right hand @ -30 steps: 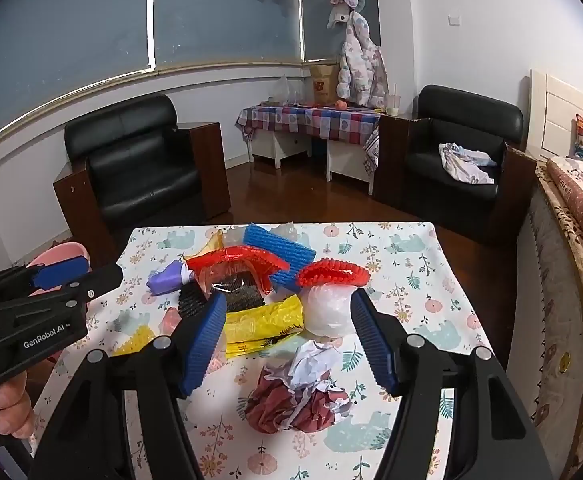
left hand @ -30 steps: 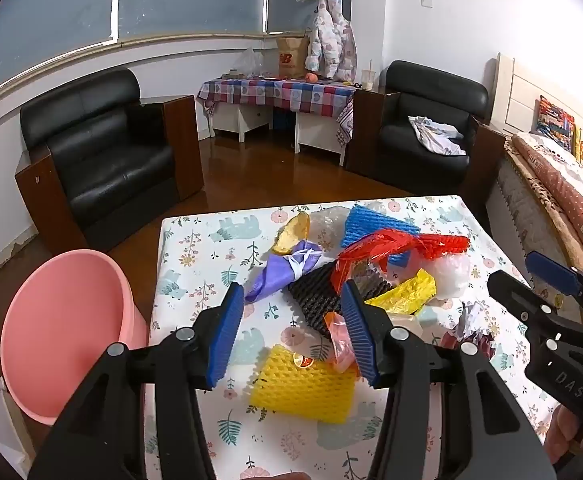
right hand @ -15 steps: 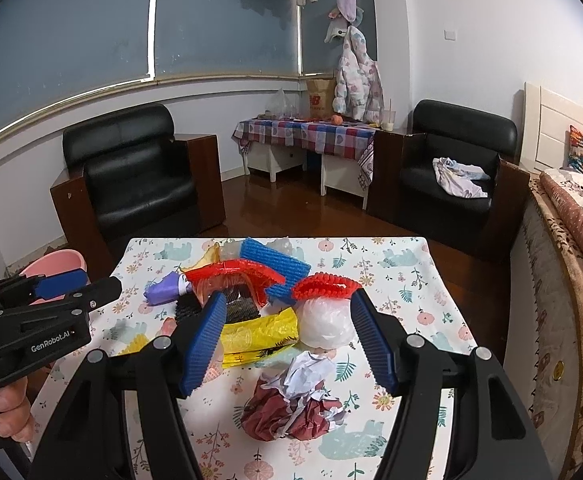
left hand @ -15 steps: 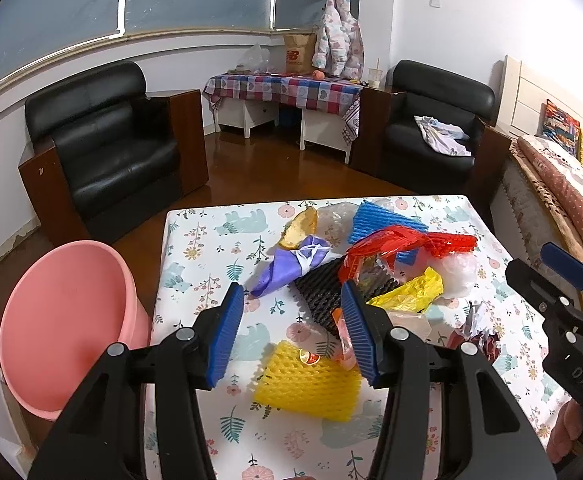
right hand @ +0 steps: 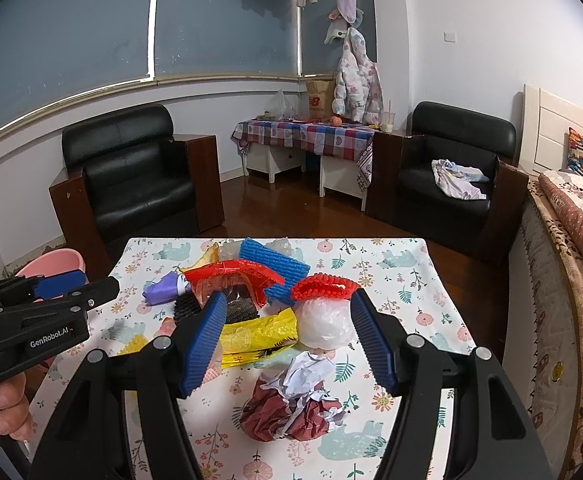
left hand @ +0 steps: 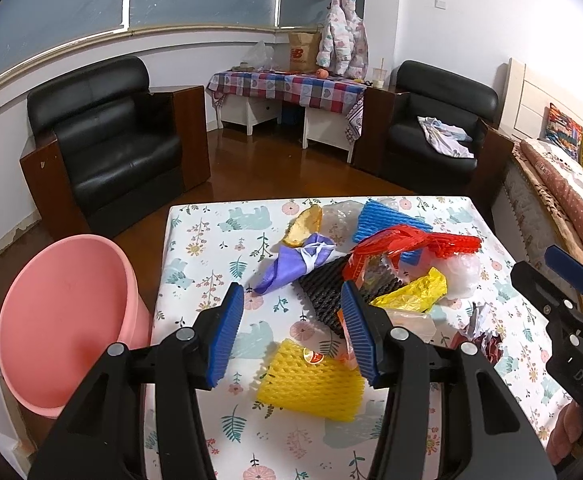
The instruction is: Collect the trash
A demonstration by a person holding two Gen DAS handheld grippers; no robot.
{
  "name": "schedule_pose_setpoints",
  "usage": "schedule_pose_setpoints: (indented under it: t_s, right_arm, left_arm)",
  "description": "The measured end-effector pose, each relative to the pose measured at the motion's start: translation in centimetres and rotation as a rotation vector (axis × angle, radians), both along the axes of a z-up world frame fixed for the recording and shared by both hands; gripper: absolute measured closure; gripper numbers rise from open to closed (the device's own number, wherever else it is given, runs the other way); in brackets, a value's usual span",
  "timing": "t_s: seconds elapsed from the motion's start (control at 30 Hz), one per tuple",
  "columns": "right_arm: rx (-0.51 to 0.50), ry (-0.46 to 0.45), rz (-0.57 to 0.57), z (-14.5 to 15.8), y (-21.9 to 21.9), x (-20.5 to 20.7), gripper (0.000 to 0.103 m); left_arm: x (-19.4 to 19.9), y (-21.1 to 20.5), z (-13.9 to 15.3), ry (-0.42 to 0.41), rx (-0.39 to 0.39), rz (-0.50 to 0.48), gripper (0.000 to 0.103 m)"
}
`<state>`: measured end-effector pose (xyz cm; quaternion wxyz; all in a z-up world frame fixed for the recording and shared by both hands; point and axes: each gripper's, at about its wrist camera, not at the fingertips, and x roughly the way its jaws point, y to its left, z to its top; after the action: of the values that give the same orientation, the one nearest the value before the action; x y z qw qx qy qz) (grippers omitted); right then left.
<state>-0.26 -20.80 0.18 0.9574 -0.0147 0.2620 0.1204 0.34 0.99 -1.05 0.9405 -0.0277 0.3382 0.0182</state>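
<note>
We find a table [left hand: 195, 240] covered with a floral, bear-printed cloth, bearing a loose heap of trash. Directly on it lie a yellow foam net [left hand: 311, 384] nearest us, a black foam net [left hand: 327, 288], a purple bag [left hand: 291, 264], a blue foam net [left hand: 383, 220], a yellow wrapper [right hand: 259, 332], a clear plastic bag [right hand: 325, 322] and crumpled red-and-white paper [right hand: 291, 408].

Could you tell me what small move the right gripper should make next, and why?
Probably lower the right gripper onto the crumpled paper ball and close. Its jaws are open and empty, the ball lies apart from the pile, nearest in front and slightly below the fingertips, and nothing covers it. The left gripper is also open and empty, nearer the pink bin.
</note>
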Motion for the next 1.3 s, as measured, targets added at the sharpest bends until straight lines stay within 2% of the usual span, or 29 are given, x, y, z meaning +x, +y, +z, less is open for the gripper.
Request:
schedule_pose_setpoints:
  t_s: [0.87,1.07,1.3]
  right_arm:
    - [-0.002,0.018,-0.005,-0.6,0.1,0.3,0.039]
    - [0.002,0.023,-0.021,-0.8,-0.5,0.5,0.039]
    - [0.005,0.043,-0.036,-1.3,-1.6,0.3,0.039]
  left_arm:
    - [0.0,0.4,-0.3,0.004,-0.009,0.009,0.052]
    - [-0.4,1.6,-0.5,-0.006,-0.03,0.009,0.052]
    - [-0.8,3.0,-1.6,0.02,-0.079,0.006,0.052]
